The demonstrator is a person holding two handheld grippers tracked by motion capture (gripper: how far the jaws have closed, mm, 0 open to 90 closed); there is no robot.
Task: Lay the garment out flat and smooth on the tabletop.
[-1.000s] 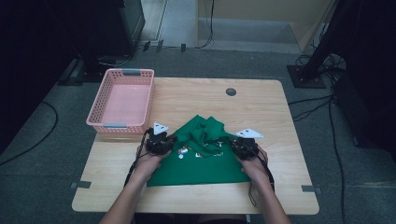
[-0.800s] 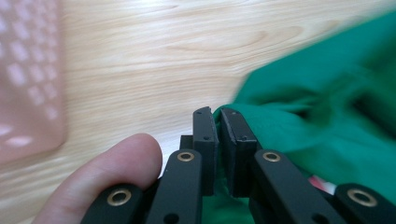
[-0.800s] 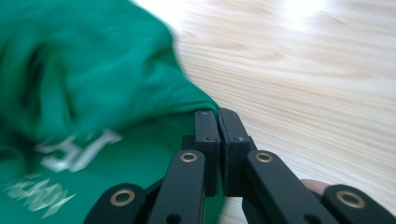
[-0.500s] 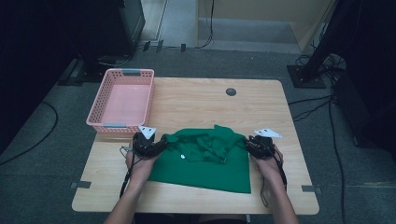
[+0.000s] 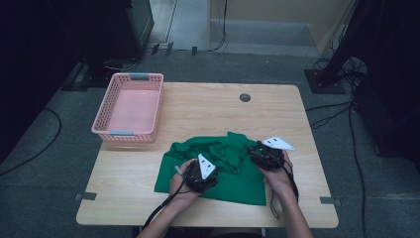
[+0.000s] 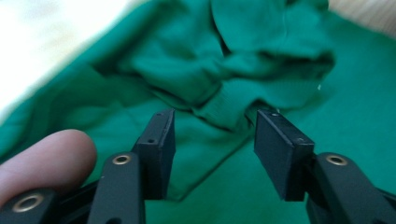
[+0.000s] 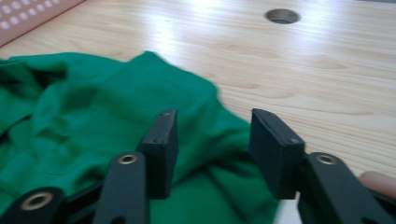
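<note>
Both grippers have shifted right since half a second ago: the left gripper [image 5: 210, 174] moved in from the cloth's left edge onto the cloth, and the right gripper [image 5: 258, 153] drew inward from the right edge.

Pink perforated plastic basket [image 5: 130, 106] sits at the far left corner of the light wooden table [image 5: 208, 106], apart from the cloth.

Crumpled green fabric garment [image 5: 233, 184] lies toward the near edge of the table, roughly mid-width, bunched along its far side and flatter nearer the person.

Left gripper over the garment's left-centre; in the left gripper view [image 6: 212, 140] its jaws stand wide apart, a ribbed fold of green fabric [image 6: 224, 109] lying between and just beyond them, not clamped.

Right gripper at the garment's right part; in the right gripper view [image 7: 212, 140] jaws likewise wide, empty, above the cloth's edge [image 7: 140, 88] with bare wood beyond. Round cable hole [image 7: 281, 16] near the far edge.
</note>
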